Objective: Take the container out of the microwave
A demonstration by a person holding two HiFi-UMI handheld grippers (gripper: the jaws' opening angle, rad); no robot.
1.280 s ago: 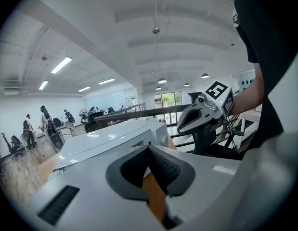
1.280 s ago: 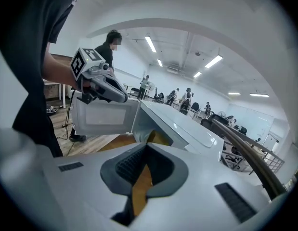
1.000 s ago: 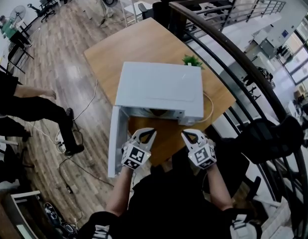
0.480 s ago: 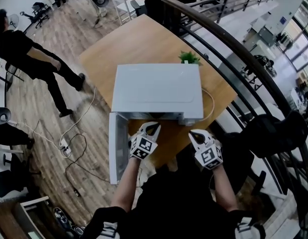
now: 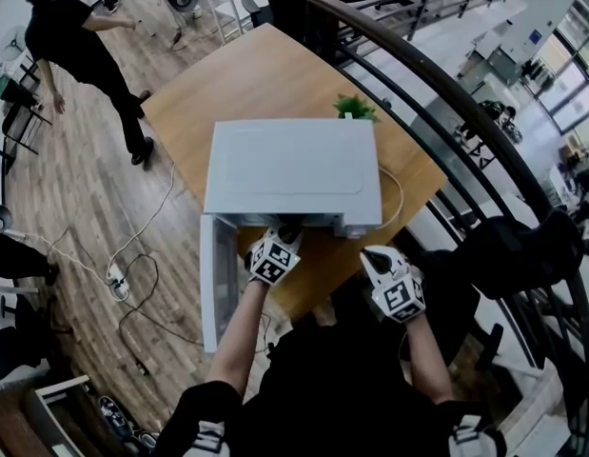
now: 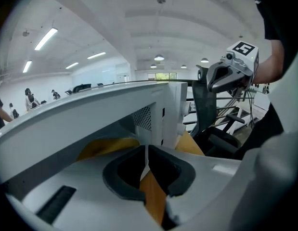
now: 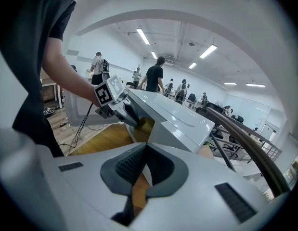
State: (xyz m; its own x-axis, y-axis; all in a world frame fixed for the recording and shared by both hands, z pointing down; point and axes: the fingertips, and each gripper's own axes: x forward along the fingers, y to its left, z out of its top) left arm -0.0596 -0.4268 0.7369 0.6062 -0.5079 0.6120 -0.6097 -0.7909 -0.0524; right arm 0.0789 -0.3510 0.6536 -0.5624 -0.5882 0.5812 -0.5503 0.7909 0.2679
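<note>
Starting nearest the person, the right gripper (image 5: 378, 258) hovers off the front right corner of the microwave (image 5: 294, 169), over the edge of the table (image 5: 265, 74), its jaws pressed together on nothing. Just left of it, the left gripper (image 5: 283, 241) pokes its tips into the microwave's open mouth, jaws likewise closed up and empty. The door (image 5: 216, 288) hangs wide open off the microwave's left side. Inside the cavity, close by the left gripper's tips, sits the yellowish container (image 7: 143, 127); neither gripper has hold of it. Behind the microwave, a small green plant (image 5: 354, 108) stands at the table's edge, and a white cable (image 5: 399, 198) loops off the microwave's right side. Well beyond its back left corner, a person in black (image 5: 75, 36) is mid-stride on the wooden floor (image 5: 85, 208).
</note>
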